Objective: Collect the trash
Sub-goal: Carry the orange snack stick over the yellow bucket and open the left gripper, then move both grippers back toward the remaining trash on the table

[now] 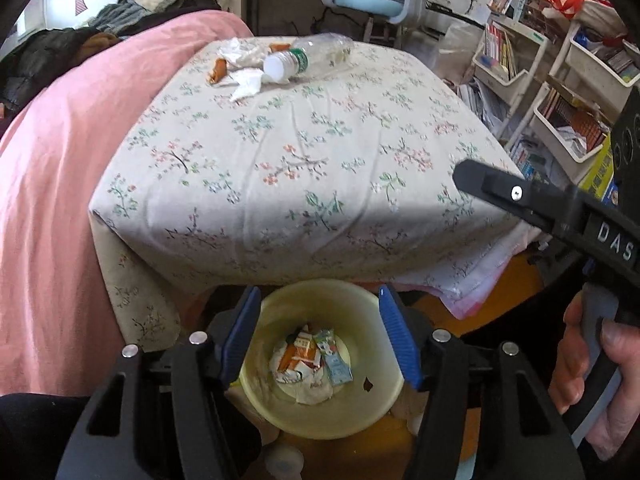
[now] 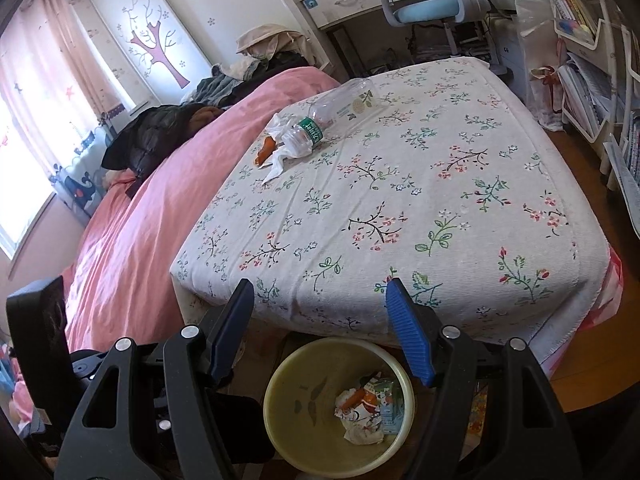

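Floral bedspread (image 1: 280,152); "DAS" on right claw (image 2: 320,312); both claws agape, empty.

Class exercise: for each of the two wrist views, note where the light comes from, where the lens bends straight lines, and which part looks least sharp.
Left wrist view: soft, even light; the floral bed bulges into a dome from fisheye distortion; dark vignette at the corners; the left gripper near the lens looks soft. Right wrist view: the curtained window at left is overexposed; shelves at right curve; the waste bin sits in shade.

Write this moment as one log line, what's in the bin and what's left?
left tool open over bin | wrappers in bin | bottle, tissues on bed
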